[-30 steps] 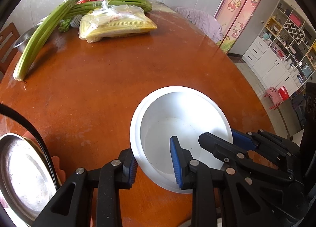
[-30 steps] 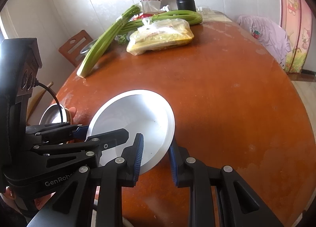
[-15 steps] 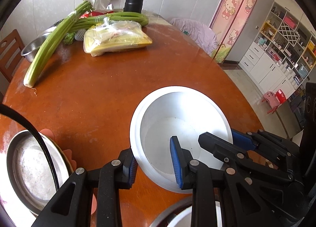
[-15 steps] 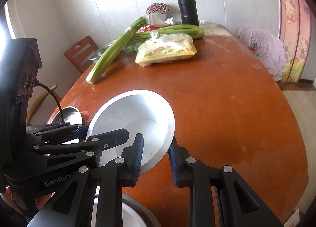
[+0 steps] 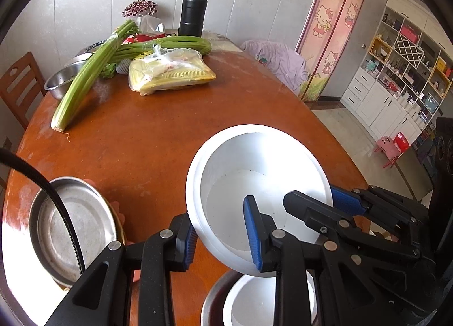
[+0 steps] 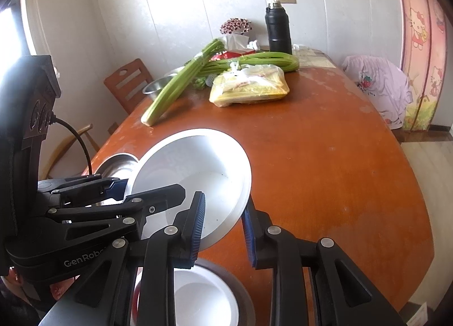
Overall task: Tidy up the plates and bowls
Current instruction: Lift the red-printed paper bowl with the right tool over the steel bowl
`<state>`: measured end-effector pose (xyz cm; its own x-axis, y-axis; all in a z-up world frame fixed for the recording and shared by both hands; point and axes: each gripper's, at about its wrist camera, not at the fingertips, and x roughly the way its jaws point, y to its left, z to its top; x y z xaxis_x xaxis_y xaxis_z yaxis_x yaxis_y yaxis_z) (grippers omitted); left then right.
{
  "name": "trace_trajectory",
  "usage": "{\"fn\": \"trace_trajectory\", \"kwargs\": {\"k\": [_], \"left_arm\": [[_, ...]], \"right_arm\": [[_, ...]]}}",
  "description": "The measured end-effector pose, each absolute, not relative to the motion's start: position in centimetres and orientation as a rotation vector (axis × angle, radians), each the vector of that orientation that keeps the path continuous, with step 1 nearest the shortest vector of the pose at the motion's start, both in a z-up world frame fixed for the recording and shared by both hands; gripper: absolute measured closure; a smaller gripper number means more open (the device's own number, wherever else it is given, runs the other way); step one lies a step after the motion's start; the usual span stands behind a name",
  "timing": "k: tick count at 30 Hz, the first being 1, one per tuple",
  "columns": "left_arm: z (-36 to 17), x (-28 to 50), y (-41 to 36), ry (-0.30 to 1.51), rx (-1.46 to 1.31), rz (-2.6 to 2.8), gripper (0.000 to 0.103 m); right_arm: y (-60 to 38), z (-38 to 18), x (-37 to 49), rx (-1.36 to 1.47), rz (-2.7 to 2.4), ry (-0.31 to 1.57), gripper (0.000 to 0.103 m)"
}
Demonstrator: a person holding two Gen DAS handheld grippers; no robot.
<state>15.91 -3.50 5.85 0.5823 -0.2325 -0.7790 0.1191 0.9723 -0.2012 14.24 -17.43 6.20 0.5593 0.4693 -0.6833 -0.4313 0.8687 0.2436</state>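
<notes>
A large white bowl (image 5: 254, 173) hangs tilted above the round brown table (image 5: 147, 133). My left gripper (image 5: 220, 236) is shut on its near rim, one pad inside and one outside. My right gripper (image 5: 320, 201) is shut on the rim at the right. In the right wrist view the same white bowl (image 6: 192, 173) sits between my right gripper (image 6: 223, 231) and my left gripper (image 6: 141, 187). Below it a smaller white bowl (image 5: 249, 303) rests inside a steel basin (image 5: 209, 297); the smaller bowl (image 6: 198, 297) also shows in the right wrist view. A steel plate (image 5: 73, 227) lies at the left.
At the far end lie celery stalks (image 5: 85, 82), a plastic bag of food (image 5: 170, 71), a black flask (image 5: 192, 14) and a steel bowl (image 5: 61, 79). A wooden chair (image 5: 17, 85) stands at the left. A black cable (image 5: 56, 201) crosses the steel plate.
Both grippers have risen with the white bowl still held. The table has dropped away below, and the steel basin with the smaller white bowl has come into view under it.
</notes>
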Motion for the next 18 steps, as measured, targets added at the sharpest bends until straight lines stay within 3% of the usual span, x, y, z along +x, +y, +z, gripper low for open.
{"fn": "trace_trajectory", "kwargs": {"k": [18], "left_arm": [[6.8,10.1,-3.7,0.903,-0.131,-0.233,0.071]], "right_arm": [[-17.4,7.6,8.5,0.031,0.548,0.794,0.074]]}}
